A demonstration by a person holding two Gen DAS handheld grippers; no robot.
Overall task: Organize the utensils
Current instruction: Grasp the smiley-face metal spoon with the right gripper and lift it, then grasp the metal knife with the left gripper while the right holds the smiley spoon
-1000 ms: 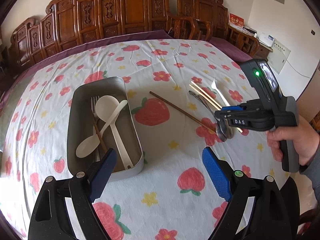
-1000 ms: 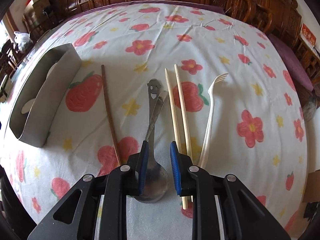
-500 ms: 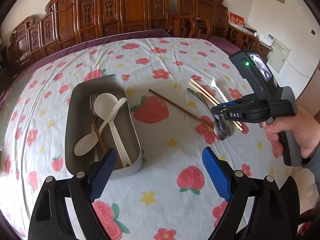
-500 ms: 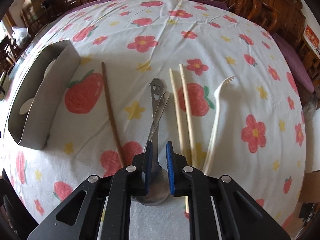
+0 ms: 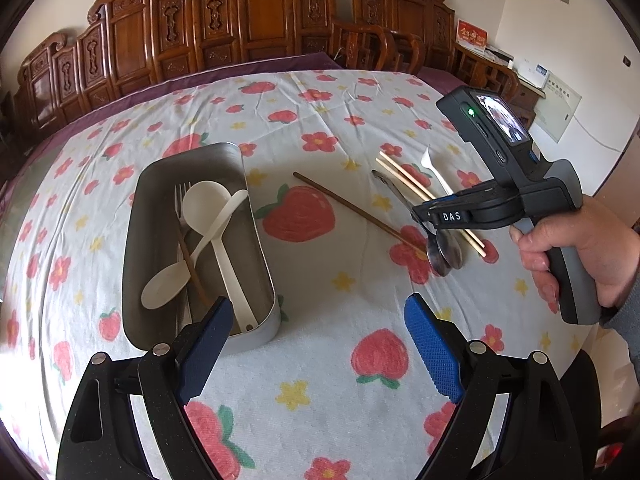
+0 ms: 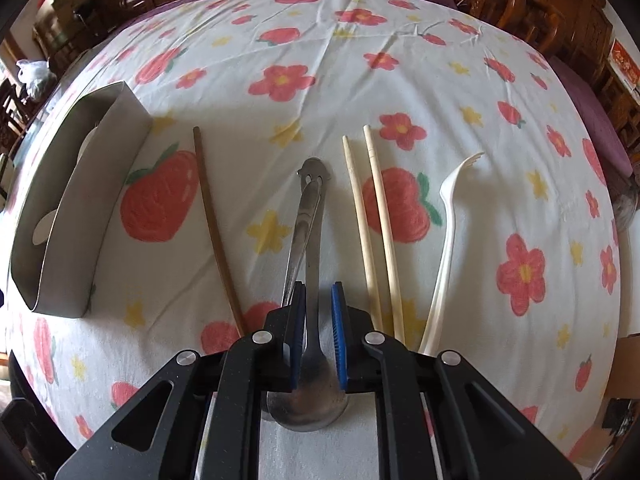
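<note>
Two metal spoons (image 6: 314, 240) lie stacked on the flowered cloth. My right gripper (image 6: 318, 304) is closed around their handles just above the bowls; in the left wrist view it (image 5: 434, 220) sits over the spoons (image 5: 444, 250). A grey metal tray (image 5: 256, 264) holds two white spoons (image 5: 208, 204), a metal fork and a brown chopstick. My left gripper (image 5: 320, 320) is open and empty, in front of the tray's near end.
On the cloth lie a brown chopstick (image 6: 214, 228), two pale chopsticks (image 6: 374, 232) and a white plastic fork (image 6: 448, 240). The tray (image 6: 64, 236) stands at the left. Carved wooden chairs (image 5: 256, 28) ring the far side of the table.
My right gripper's jaws have narrowed from a wider gap until they clamp the metal spoon handles. The left gripper has stayed still and open.
</note>
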